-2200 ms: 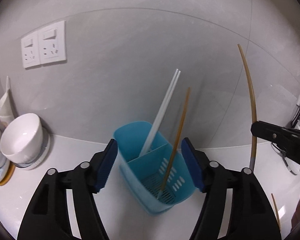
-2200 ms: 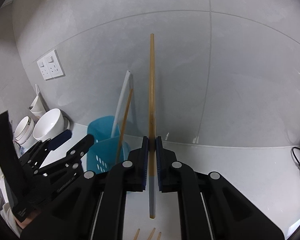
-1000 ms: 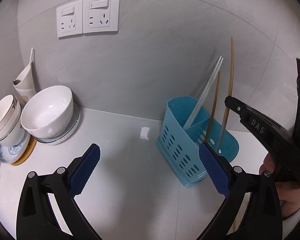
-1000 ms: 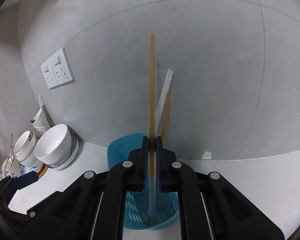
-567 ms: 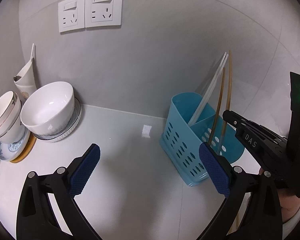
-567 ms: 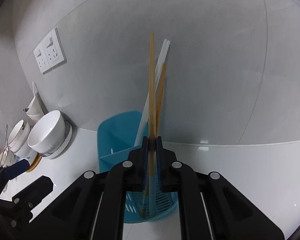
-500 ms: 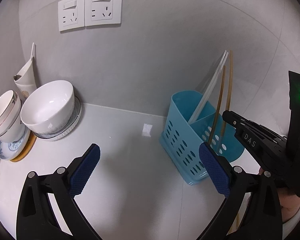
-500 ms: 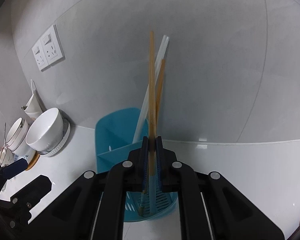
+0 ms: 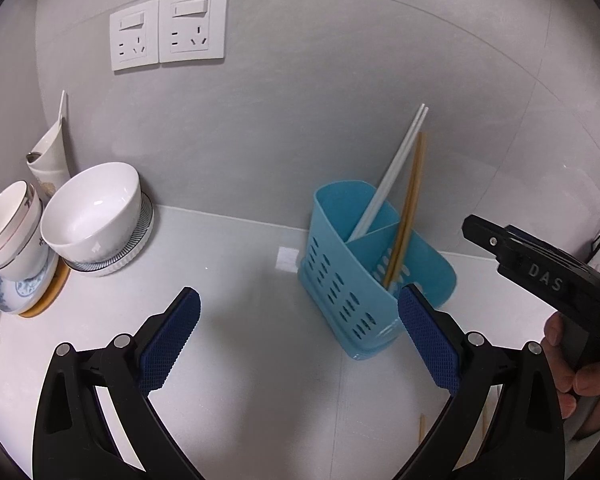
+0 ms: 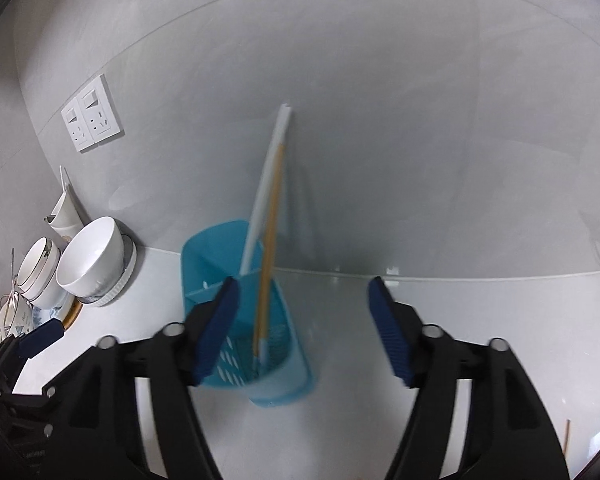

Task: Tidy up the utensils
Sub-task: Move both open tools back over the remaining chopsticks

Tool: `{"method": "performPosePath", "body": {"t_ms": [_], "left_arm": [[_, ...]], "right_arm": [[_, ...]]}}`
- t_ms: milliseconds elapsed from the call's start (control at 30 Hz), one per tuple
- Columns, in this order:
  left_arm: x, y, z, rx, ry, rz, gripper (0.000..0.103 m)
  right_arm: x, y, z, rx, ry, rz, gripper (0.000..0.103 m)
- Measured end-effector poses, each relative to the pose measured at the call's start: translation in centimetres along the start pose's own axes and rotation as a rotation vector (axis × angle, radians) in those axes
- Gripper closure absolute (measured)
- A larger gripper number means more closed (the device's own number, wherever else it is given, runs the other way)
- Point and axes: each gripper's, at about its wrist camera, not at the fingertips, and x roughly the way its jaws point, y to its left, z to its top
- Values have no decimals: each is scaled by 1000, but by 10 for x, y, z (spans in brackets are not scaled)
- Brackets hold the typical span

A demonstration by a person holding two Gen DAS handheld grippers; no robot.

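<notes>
A blue perforated utensil holder (image 9: 352,280) with two compartments stands on the white counter near the wall; it also shows in the right wrist view (image 10: 236,320). White chopsticks (image 9: 388,180) lean in its far compartment. Wooden chopsticks (image 9: 406,212) stand in the near compartment, also seen in the right wrist view (image 10: 268,256). My left gripper (image 9: 300,340) is open and empty, in front of the holder. My right gripper (image 10: 304,328) is open and empty just above the holder; it also shows in the left wrist view (image 9: 540,276).
White bowls (image 9: 92,212) stacked on plates stand at the left by the wall, with cups (image 9: 8,232) beside them. Wall sockets (image 9: 168,32) are above. A loose wooden chopstick (image 9: 422,432) lies on the counter at front right, another at the right edge (image 10: 567,436).
My right gripper has opened and let go of the wooden chopstick, which now stands in the holder's near compartment beside the other one. The left gripper has barely moved.
</notes>
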Motion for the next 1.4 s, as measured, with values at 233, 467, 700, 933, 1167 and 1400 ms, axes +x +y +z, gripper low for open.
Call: {"method": "performPosePath", "body": {"t_ms": [233,467,700,933,1167,1400], "left_arm": [[-9,-28,-11,15,25,-38,6],[-15,-67,-35,102,79,-83,6],[-17,-94,-62,161,150,-112,6],[-11,-108,-88,169,249,-142,6],[1,-105,-119,160,362,-134,7],[22,-96,-152,127,492,-99,7]], "right_arm": [[-34,-33,-19,19,2,-95,9],[-74,-75,-48,50,37,-183,8],[-94,-115,-91,68,118,-246,8],[-101,-139,-125,96,190,-274,8],[-104,-159,-164,107,284,-304,12],[-99,-177,-204,143,415,-319,15]]}}
